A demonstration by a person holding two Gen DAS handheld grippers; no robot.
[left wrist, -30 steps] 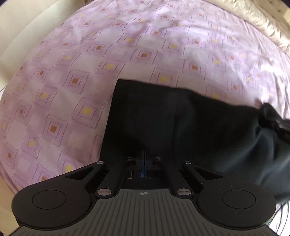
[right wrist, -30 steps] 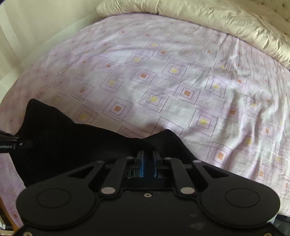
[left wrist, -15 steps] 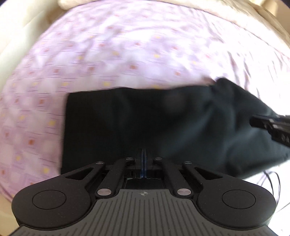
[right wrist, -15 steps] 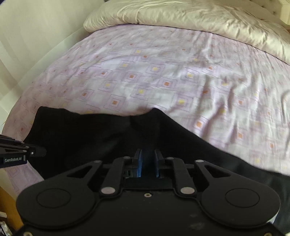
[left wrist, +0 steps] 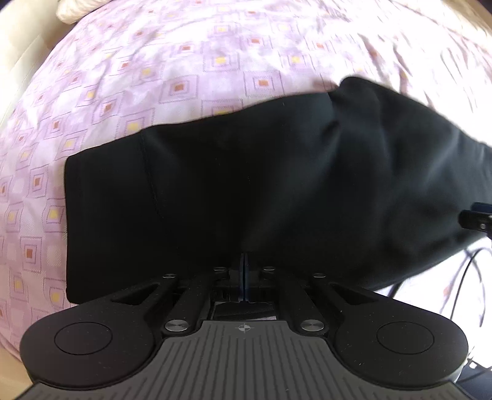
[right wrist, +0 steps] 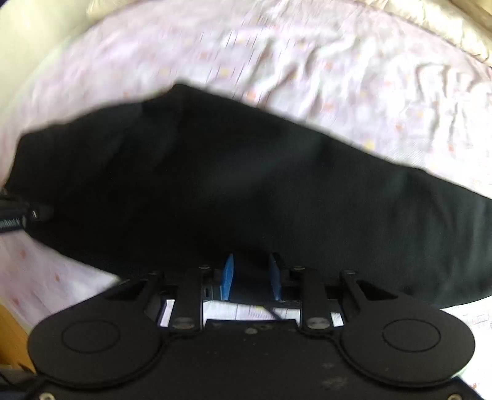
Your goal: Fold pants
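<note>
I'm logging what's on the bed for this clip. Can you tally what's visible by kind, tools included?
Black pants: 1
Purple patterned sheet: 1
Cream duvet: 1
Handheld tools: 2, the left tool shut on the pants' edge, the right tool with its jaws just opened
Total: 5
</note>
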